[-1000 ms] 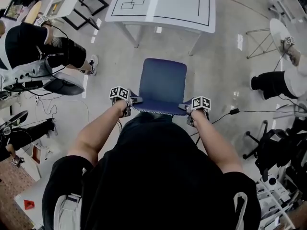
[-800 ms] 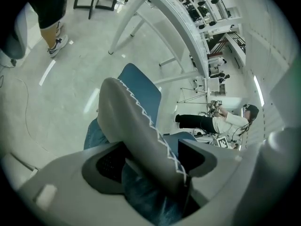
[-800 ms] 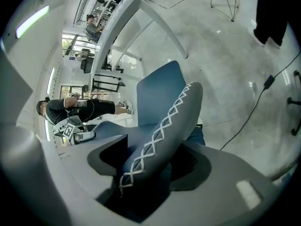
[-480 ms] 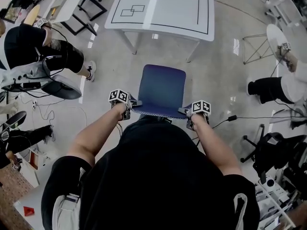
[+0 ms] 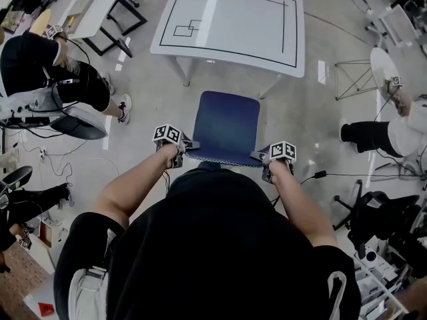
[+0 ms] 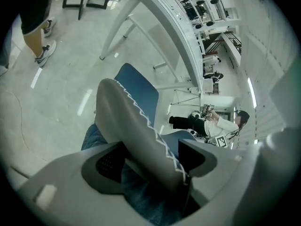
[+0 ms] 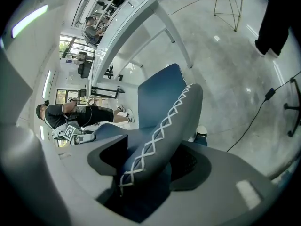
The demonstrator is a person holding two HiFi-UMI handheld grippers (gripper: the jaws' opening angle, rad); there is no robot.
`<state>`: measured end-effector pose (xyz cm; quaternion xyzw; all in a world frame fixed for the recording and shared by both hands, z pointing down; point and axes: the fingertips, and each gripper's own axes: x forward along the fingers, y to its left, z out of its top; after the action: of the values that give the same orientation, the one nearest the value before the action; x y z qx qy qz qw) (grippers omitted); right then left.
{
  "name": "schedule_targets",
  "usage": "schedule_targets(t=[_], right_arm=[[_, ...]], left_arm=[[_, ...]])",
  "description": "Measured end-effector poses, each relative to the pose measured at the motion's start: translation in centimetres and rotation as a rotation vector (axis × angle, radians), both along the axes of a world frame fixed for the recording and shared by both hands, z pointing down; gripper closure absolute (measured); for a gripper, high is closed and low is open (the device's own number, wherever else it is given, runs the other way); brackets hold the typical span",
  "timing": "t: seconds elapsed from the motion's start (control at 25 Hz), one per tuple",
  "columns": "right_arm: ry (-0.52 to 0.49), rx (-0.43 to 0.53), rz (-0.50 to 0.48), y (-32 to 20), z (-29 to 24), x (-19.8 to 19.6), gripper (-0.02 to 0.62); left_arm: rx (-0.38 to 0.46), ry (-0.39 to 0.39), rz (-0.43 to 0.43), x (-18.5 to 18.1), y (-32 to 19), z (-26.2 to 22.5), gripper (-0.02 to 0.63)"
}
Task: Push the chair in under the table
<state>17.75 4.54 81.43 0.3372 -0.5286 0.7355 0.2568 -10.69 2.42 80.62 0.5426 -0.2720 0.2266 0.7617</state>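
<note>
A blue chair (image 5: 225, 124) stands on the floor just short of the white table (image 5: 230, 20), its seat facing the table's near edge. My left gripper (image 5: 180, 145) is shut on the left end of the chair's backrest (image 6: 136, 131), grey with white stitching. My right gripper (image 5: 263, 157) is shut on the backrest's right end (image 7: 160, 131). In both gripper views the backrest runs between the jaws, and the blue seat (image 7: 157, 95) and the table's legs (image 6: 117, 27) lie beyond it.
A person in black (image 5: 47, 59) sits at the left beside a second white table (image 5: 90, 2). Another seated person (image 5: 387, 122) is at the right by a round table (image 5: 383, 65). A cable (image 5: 333, 174) runs over the floor at the right; office chairs (image 5: 377, 212) stand there.
The chair and both grippers have moved forward toward the table. The gap between the seat's front edge and the table has shrunk.
</note>
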Motion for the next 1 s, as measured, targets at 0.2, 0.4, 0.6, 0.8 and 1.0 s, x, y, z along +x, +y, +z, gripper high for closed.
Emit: schedule_targets(t=[0.2, 0.4, 0.6, 0.8, 1.0], right_arm=[[0.013, 0.015, 0.025, -3.6, -0.6, -1.5, 0.283], [0.026, 0.033, 0.053, -6.9, -1.3, -2.4, 0.283], [0.027, 0.059, 0.068, -10.1, -1.4, -2.8, 0.282], [0.025, 0.057, 0.073, -13.2, -1.0, -2.5, 0.282], [0.02, 0.049, 0.062, -16.9, -0.1, -2.4, 0.282]], left_arm=[[0.017, 0.012, 0.002, -1.6, -4.0, -0.3, 0.253], [0.027, 0.029, 0.012, -2.5, -7.0, -0.6, 0.253], [0.037, 0.033, 0.004, -2.9, -9.8, -0.7, 0.253], [0.039, 0.029, -0.016, -2.8, -12.9, -0.3, 0.253], [0.028, 0.02, -0.037, -2.6, -16.1, 0.5, 0.253]])
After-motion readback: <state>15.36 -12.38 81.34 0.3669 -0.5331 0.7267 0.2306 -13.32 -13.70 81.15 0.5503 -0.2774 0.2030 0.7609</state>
